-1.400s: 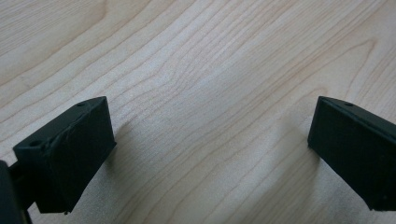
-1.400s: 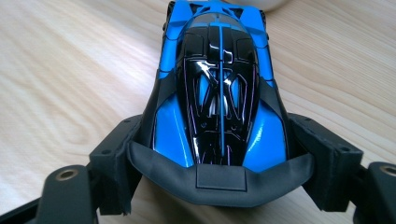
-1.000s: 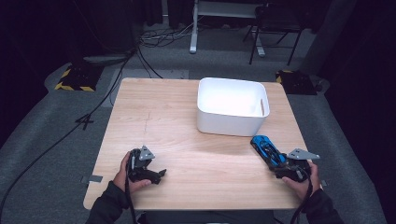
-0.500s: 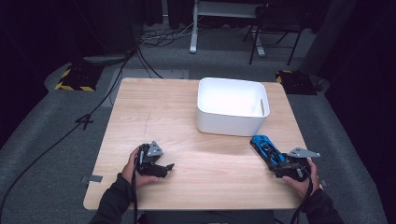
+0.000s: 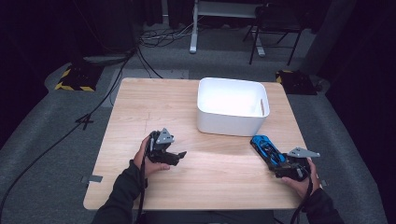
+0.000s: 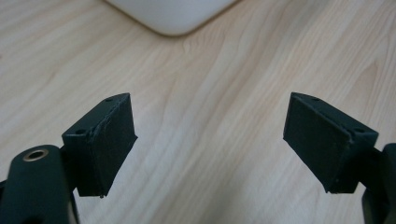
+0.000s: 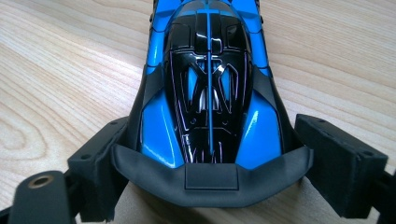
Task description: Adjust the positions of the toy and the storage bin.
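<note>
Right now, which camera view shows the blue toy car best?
The right gripper view: the blue toy car is close, its rear wing between the jaws. The high view shows it small, on the table near the white bin. The left gripper view shows bare wood.

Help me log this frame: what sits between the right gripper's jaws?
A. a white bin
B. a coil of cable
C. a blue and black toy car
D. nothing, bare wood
C: in the right gripper view the blue and black toy car has its rear end between the two jaws of the right gripper.
</note>
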Motion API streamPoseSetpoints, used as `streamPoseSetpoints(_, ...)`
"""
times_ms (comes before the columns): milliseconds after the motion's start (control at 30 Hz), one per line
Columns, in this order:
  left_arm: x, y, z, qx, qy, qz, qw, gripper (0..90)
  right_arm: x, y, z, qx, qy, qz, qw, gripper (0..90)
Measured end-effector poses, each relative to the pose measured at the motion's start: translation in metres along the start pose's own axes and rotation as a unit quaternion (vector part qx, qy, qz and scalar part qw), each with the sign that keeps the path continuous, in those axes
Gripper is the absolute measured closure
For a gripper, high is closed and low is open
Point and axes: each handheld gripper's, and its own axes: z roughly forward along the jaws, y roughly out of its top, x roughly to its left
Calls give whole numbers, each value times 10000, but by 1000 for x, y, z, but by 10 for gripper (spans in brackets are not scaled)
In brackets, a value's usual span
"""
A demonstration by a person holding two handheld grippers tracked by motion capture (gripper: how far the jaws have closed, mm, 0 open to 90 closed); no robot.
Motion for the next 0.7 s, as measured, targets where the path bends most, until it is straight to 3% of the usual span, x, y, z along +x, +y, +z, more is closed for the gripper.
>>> streamPoseSetpoints(133, 3, 22, 2, -247, -24, 34, 9997, 169, 0, 0, 0, -4, 11, 20, 10000, 154)
streamPoseSetpoints(167, 5, 28, 1, -291, 50, 158, 9994, 170, 0, 0, 0, -6, 10, 18, 10000, 156)
streamPoseSetpoints(200, 4, 35, 2, -375, 8, 109, 9992, 171, 0, 0, 0, -9, 11, 16, 10000, 158)
streamPoseSetpoints(267, 3, 47, 1, -496, 30, 212, 9985, 180, -1, -1, -1, 3, 20, 16, 10000, 161)
streamPoseSetpoints(433, -5, 79, 0, -915, -91, 431, 9948, 187, -2, -1, -1, -11, 28, -16, 10000, 166)
streamPoseSetpoints(533, -11, 97, 3, -990, -200, 615, 9930, 189, -2, -1, -2, -27, 55, -19, 10000, 177)
streamPoseSetpoints(600, -15, 108, 6, -966, -271, 761, 9920, 230, -2, -2, -2, -31, 82, -45, 10000, 184)
streamPoseSetpoints(700, -16, 121, 11, -832, -304, 995, 9911, 218, -2, -2, -2, -33, 102, -64, 9999, 189)
